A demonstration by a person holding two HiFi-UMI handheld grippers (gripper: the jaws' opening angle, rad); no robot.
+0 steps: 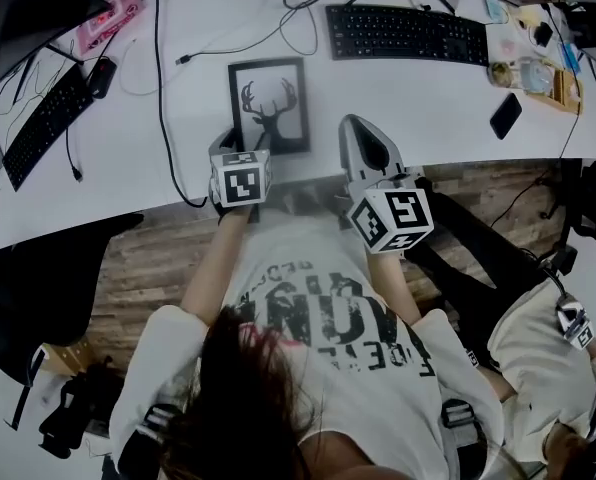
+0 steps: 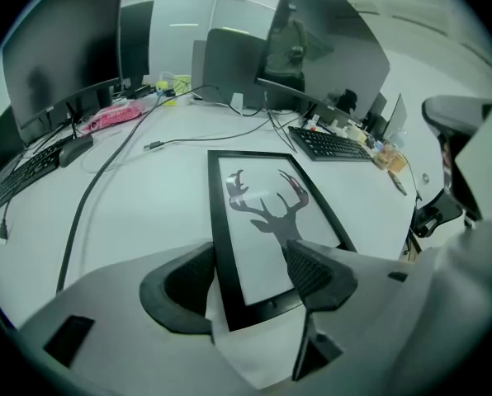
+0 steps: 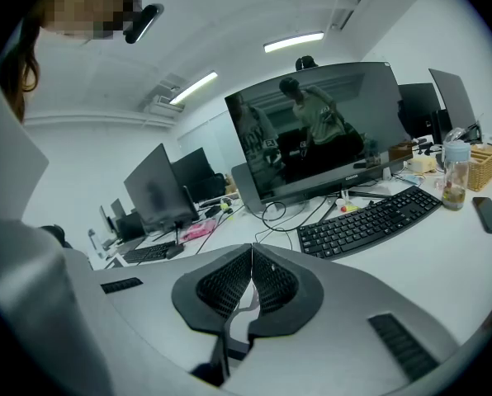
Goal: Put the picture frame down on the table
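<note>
The black picture frame (image 1: 268,103) with a deer silhouette lies flat on the white table (image 1: 428,108), close to its near edge. My left gripper (image 1: 243,140) points down at the frame's near end. In the left gripper view the frame (image 2: 262,213) runs away from me, and its near end lies between the wide-spread jaws of the left gripper (image 2: 250,258); the pads do not press on it. My right gripper (image 1: 356,125) hovers just right of the frame, over the table's edge. In its own view the right gripper (image 3: 252,252) is shut with nothing in it.
A black keyboard (image 1: 408,33) lies at the back right, a phone (image 1: 505,115) right of it and jars and a basket (image 1: 538,73) beyond. A second keyboard (image 1: 43,123) and loose cables (image 1: 163,98) are on the left. A monitor (image 3: 312,130) stands behind.
</note>
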